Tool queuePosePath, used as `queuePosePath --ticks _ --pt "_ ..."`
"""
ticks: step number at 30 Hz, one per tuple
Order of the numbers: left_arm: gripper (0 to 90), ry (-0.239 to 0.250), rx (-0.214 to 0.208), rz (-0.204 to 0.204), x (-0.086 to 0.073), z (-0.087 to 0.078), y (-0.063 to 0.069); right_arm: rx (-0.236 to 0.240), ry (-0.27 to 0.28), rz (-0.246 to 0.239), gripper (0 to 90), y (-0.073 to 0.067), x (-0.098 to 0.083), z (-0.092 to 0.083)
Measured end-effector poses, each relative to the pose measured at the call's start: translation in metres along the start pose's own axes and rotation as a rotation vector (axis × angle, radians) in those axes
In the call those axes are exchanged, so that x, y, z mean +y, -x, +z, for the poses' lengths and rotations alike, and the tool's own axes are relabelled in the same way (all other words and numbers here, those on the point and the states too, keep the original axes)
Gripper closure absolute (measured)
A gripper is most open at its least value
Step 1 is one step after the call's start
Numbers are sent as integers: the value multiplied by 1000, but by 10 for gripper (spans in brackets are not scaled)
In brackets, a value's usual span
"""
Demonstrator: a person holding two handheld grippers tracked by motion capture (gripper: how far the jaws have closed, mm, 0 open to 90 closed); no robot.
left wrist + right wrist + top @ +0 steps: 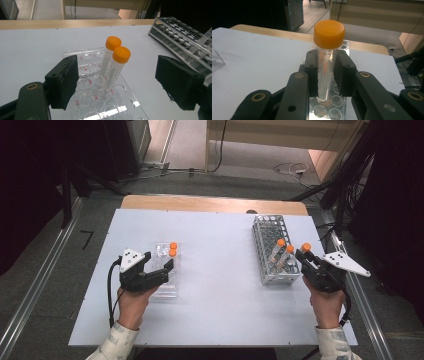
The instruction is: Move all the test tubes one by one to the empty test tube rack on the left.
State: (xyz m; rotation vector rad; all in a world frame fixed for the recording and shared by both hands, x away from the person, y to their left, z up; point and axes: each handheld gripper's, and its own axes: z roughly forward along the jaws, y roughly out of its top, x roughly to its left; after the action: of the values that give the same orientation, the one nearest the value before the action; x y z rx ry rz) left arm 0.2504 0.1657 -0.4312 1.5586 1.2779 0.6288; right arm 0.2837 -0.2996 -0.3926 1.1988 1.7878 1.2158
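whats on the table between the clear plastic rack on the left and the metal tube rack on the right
Nothing: in the high view, only bare white tabletop lies between the clear plastic rack and the metal wire tube rack.

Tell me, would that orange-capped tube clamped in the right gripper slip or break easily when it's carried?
The tube looks like clear, smooth plastic, so it could slide if the right gripper loosened. It appears empty, so probably light. It seems stiff rather than fragile; being round, it would likely roll if laid on the table.
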Motion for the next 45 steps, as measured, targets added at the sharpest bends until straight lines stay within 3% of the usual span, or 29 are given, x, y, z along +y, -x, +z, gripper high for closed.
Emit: queuePosePath --ticks 14,28,45 --pt "187 -4 0 2 0 0 1 150 -20 -51 720 -46 2 6" --pt "188 -5 -13 10 0 0 5 277 -95 -107 720 -96 -9 34" --pt "195 -7 -74 47 0 -2 25 381 -160 -181 720 -152 -21 57"
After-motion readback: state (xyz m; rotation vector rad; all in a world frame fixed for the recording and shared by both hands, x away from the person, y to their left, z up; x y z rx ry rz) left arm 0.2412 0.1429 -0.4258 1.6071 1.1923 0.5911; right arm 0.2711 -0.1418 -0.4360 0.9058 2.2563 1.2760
